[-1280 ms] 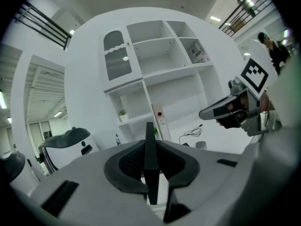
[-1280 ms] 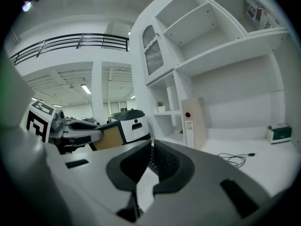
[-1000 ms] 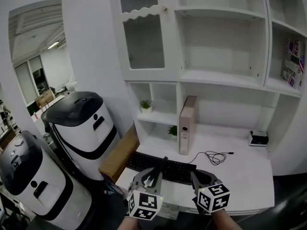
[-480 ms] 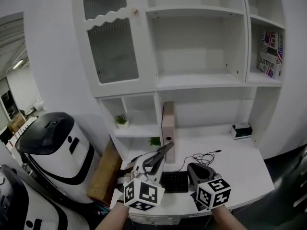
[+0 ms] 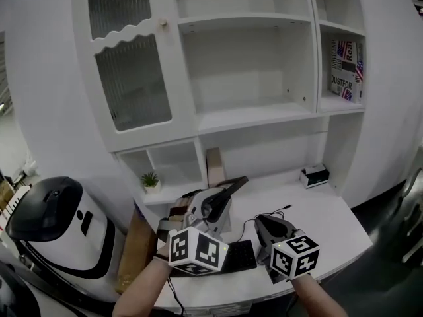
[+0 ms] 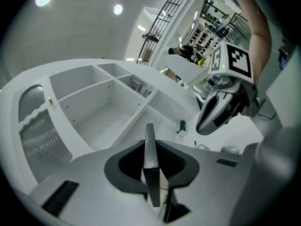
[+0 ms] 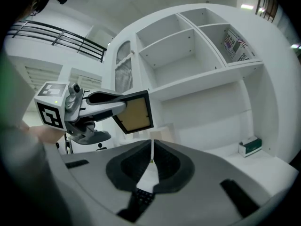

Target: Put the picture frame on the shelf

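Observation:
The picture frame point(image 5: 232, 185), black-edged with a tan backing point(image 7: 134, 111), is clamped in my left gripper point(image 5: 221, 200) and held in the air above the desk, in front of the white shelf unit point(image 5: 254, 114). In the left gripper view the frame point(image 6: 150, 142) shows edge-on between the jaws of the left gripper point(image 6: 150, 171). Its open shelves lie ahead and above the frame. My right gripper point(image 5: 268, 224) hovers to the right of it over the desk, jaws together and holding nothing; its own view shows the right gripper point(image 7: 151, 157) pointing at the shelves.
A white desk point(image 5: 324, 216) carries a black keyboard point(image 5: 241, 256), a black cable point(image 5: 264, 213), a small box point(image 5: 314, 175) and an upright beige box point(image 5: 213, 167). A small plant point(image 5: 151, 179) sits in a cubby. Books point(image 5: 345, 71) stand at upper right. A white and black machine point(image 5: 59, 223) stands at left.
My left gripper has risen with the frame and rolled, so the frame now points toward the shelves. The right gripper has lifted a little. The head view has swung left.

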Available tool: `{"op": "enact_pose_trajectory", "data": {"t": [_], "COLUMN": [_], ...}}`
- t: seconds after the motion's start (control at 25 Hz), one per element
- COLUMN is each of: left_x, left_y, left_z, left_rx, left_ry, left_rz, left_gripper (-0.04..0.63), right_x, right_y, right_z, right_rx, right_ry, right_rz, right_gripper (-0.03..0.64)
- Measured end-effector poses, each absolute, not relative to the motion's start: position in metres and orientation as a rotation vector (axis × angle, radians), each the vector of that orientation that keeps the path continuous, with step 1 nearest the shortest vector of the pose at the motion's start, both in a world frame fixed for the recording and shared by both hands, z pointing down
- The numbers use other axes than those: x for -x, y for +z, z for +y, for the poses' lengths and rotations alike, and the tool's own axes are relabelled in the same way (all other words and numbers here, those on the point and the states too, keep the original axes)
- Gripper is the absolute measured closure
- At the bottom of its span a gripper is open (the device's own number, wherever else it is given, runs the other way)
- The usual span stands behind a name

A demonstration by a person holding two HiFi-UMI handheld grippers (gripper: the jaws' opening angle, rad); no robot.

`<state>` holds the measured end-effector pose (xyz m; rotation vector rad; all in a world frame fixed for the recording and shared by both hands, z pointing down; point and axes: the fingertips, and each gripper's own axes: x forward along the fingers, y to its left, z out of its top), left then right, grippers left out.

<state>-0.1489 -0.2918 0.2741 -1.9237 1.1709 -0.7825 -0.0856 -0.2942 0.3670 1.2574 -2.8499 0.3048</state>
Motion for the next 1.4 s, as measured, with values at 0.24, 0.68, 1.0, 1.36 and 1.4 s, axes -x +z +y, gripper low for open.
{"op": "enact_pose_trajectory", "data": {"t": [0.24, 0.68, 1.0, 1.36, 1.4], "left_x": [0.127, 0.106, 0.1, 0.102, 0.101], "left_y": [0.248, 0.202, 0.184, 0.164, 0.161], "left_z": [-0.295, -0.295, -0.296, -0.312, -0.315], "left_rx": [1.829, 1.665, 1.59, 1.521, 1.516], "left_ry": [-0.773, -0.713, -0.668, -0.647, -0.644], "left_rz": [0.997, 0.811, 0.732, 0.695, 0.692], "left_gripper": [0.529, 0.529, 0.529, 0.529, 0.529], "right_x": [0.085, 0.082, 0.084, 0.081, 0.079], "right_y": [0.343, 0.311, 0.283, 0.261, 0.259], "right_z": [-0.299, -0.299, -0.302, -0.308, -0.31], "right_rx": [-1.32, -1.432, -1.465, -1.492, -1.496], "right_ry": [0.263, 0.176, 0.15, 0.128, 0.12], "right_rz": [-2.857, -2.857, -2.882, -2.908, -2.905], "right_gripper": [0.615, 0.615, 0.615, 0.615, 0.615]}}
